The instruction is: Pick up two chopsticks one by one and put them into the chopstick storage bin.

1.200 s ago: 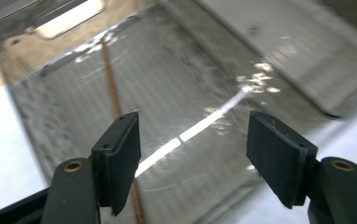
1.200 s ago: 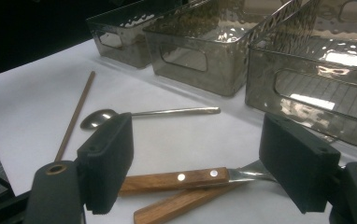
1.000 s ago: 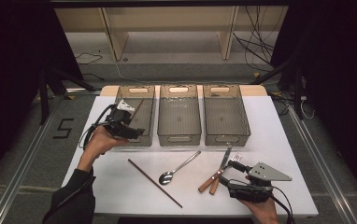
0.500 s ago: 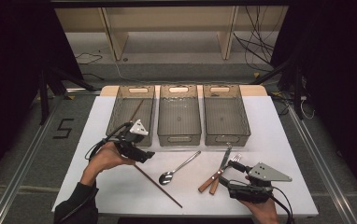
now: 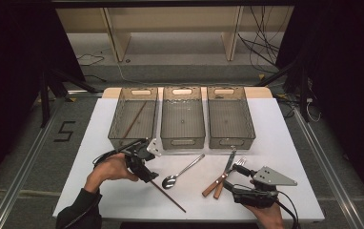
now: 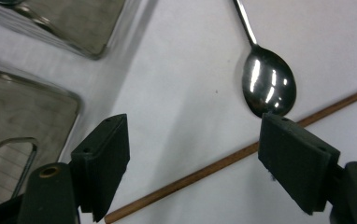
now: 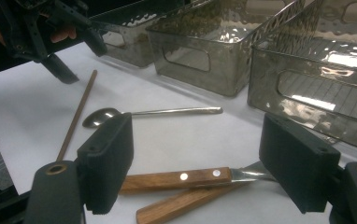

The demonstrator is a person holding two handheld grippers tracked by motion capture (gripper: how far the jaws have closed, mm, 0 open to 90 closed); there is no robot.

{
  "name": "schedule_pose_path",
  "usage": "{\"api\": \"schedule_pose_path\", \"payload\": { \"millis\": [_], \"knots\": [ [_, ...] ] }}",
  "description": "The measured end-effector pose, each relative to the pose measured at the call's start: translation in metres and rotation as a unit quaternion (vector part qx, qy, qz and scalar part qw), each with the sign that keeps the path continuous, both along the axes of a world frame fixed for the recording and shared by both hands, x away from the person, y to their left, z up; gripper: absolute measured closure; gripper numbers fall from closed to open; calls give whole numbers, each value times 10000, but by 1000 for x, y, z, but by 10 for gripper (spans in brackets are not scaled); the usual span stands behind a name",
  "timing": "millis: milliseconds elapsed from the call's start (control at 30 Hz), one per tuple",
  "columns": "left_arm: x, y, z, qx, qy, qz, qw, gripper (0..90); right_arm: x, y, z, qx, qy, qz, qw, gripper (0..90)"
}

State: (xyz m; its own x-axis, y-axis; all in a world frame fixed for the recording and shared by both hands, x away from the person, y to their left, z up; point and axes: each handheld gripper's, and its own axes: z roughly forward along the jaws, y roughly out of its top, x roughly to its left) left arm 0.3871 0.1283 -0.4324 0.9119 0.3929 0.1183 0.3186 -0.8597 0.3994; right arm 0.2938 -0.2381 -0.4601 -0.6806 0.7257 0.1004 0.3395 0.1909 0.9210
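**Left gripper wide over the loose chopstick**

Three bins (image 5: 182, 119), two chopsticks, one spoon (image 6: 267, 86), two wooden-handled utensils (image 7: 186, 179). The loose chopstick (image 6: 223, 163) lies beside the spoon's bowl, crossing under the left gripper (image 6: 193, 154), whose jaws, just opened wider, hold nothing. The right gripper (image 7: 195, 163) gapes empty above the wooden handles.

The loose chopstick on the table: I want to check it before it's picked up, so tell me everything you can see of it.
The chopstick is a thin, straight brown stick, wood by its look, lying flat on the white table. In the high view it runs diagonally from under the left gripper toward the near edge. The spoon lies close beside it. The open jaws stand on either side of it without pressing on it.
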Motion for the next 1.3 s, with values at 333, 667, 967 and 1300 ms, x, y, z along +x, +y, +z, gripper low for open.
{"api": "schedule_pose_path", "payload": {
  "millis": [333, 667, 967, 1300],
  "knots": [
    [-9, -9, -6, 489, 161, -572, 9970, 269, 0, 0, 0, -2, -1, 2, 10000, 270],
    [-9, -16, -19, 853, 234, -946, 9916, 333, 0, 0, 0, 0, 3, 1, 10000, 270],
    [-10, -19, -25, 1078, 288, -1145, 9871, 379, 0, 0, 0, -3, 3, 3, 10000, 270],
    [-7, -23, -32, 1214, 426, -1290, 9833, 441, 0, 0, 0, -3, 5, 9, 10000, 270]
  ]
}}
